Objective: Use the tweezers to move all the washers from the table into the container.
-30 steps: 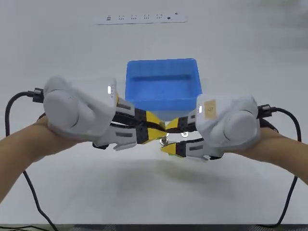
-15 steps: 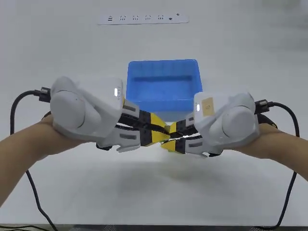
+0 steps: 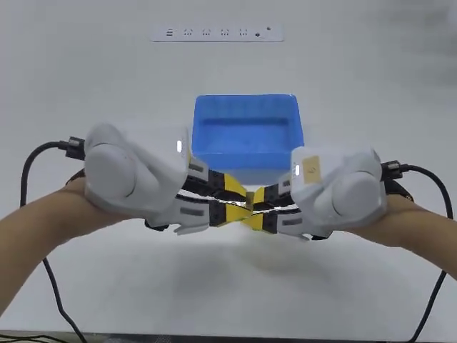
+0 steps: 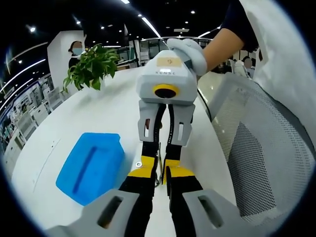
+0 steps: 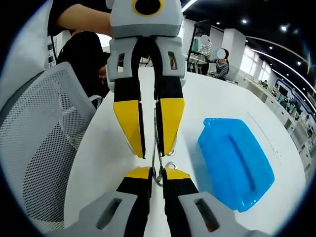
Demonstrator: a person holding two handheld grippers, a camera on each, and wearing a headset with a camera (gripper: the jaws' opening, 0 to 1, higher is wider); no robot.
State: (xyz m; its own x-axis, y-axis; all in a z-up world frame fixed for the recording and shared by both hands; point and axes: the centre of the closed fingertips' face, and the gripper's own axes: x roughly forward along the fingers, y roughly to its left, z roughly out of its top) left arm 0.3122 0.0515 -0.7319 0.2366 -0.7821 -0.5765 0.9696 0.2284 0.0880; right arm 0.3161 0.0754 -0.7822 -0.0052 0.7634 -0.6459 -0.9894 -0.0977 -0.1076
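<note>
My left gripper (image 3: 241,204) and right gripper (image 3: 258,208) meet tip to tip just in front of the blue container (image 3: 246,101). Thin metal tweezers (image 5: 156,148) run from between my right gripper's (image 5: 157,174) nearly closed yellow tips up into the jaws of the left gripper (image 5: 150,143). In the left gripper view the tweezers (image 4: 160,160) sit between my left gripper's (image 4: 161,171) tips, with the right gripper (image 4: 162,150) facing it. One washer (image 5: 169,165) lies on the white table below the tips, between them and the container (image 5: 237,158). That washer (image 4: 138,164) also lies beside the container (image 4: 91,165).
A white power strip (image 3: 216,33) lies at the table's far edge. Black cables (image 3: 32,164) trail from both grippers. A grey mesh chair (image 4: 256,148) stands at the table's near side, and a potted plant (image 4: 91,66) at the far end.
The right gripper's jaws, open a second ago, have closed around the tweezers at the left gripper's tips. Both grippers rose slightly and drew together, covering the washers in the head view.
</note>
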